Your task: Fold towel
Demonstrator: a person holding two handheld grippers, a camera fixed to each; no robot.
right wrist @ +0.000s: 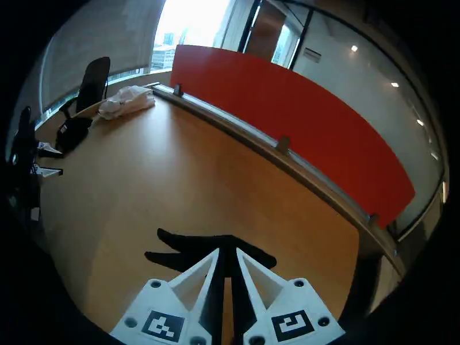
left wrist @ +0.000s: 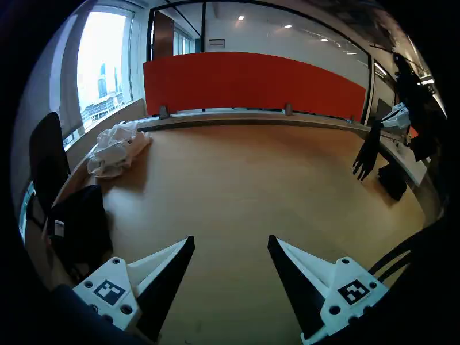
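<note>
The left gripper [left wrist: 230, 244] hangs over a bare wooden table [left wrist: 241, 184] with its 2 fingers spread wide and nothing between them. In the left gripper view the towel [left wrist: 118, 149] is a crumpled white heap at 10 o'clock, on the far left corner of the table, well apart from both grippers. A dark bundle [left wrist: 80, 224] sits at 8 o'clock on the table's left edge, and an office chair [left wrist: 46, 152] stands just behind it by the window [left wrist: 103, 69]. A red partition [left wrist: 253, 83] runs along the far side of the table at 12 o'clock.

At 3 o'clock in the same view the right gripper [left wrist: 386, 122] is held above the table's right end, and a black glove [left wrist: 366, 156] dangles from it with its fingers pointing down.

In the right gripper view, the right gripper [right wrist: 227, 253] has its 2 fingers drawn narrow, almost together, closed on the black glove [right wrist: 190, 250], whose fingers spread out to the left and right past the tips at 6 o'clock. The towel [right wrist: 126, 100] lies at 10 o'clock on the far corner of the table [right wrist: 190, 172], near the dark bundle [right wrist: 72, 129] and the chair [right wrist: 95, 77]. The red partition [right wrist: 299, 115] crosses from 12 to 3 o'clock. The left gripper [right wrist: 57, 162] shows at 9 o'clock as 2 white tips set apart.
</note>
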